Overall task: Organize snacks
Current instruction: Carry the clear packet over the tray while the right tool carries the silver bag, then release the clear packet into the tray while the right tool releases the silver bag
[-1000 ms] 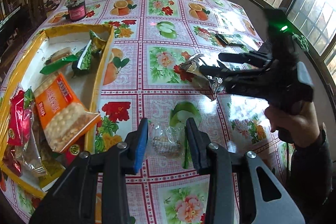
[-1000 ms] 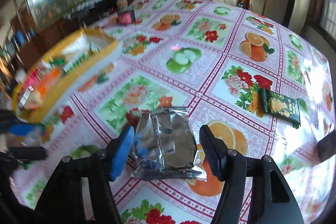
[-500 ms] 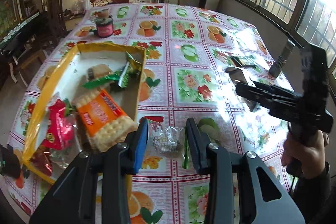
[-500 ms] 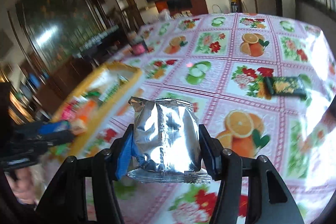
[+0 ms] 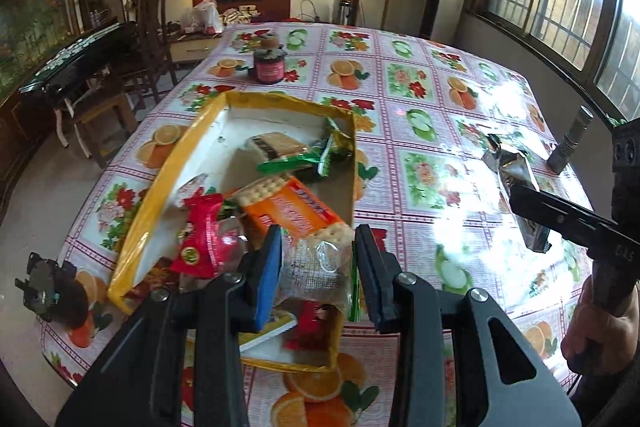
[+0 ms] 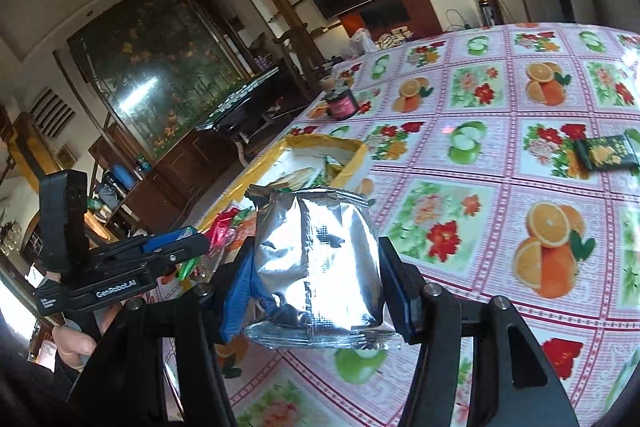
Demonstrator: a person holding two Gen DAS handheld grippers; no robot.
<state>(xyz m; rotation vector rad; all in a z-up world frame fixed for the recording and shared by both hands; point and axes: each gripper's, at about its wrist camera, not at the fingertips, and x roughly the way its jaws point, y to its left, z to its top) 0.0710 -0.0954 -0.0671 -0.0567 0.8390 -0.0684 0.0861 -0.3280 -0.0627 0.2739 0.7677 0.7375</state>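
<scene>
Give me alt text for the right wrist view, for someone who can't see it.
The right gripper holds a crinkled silver foil packet between its fingers above a fruit-and-flower tablecloth. Behind it sits a yellow-rimmed tray of snacks, with the left gripper at the left near the tray. A dark green packet lies at far right.

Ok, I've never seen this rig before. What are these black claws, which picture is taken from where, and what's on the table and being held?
No robot here: a person holds a hand-held gripper in each hand, each with a camera looking along its two fingers. The left camera shows the left hand-held gripper clamped on a clear packet above the yellow box of snacks. The right camera shows the right hand-held gripper clamped on a silver bag, lifted off the flowered tablecloth. Also on the table: a dark jar and a dark green packet. Each gripper also appears in the other's picture.
</scene>
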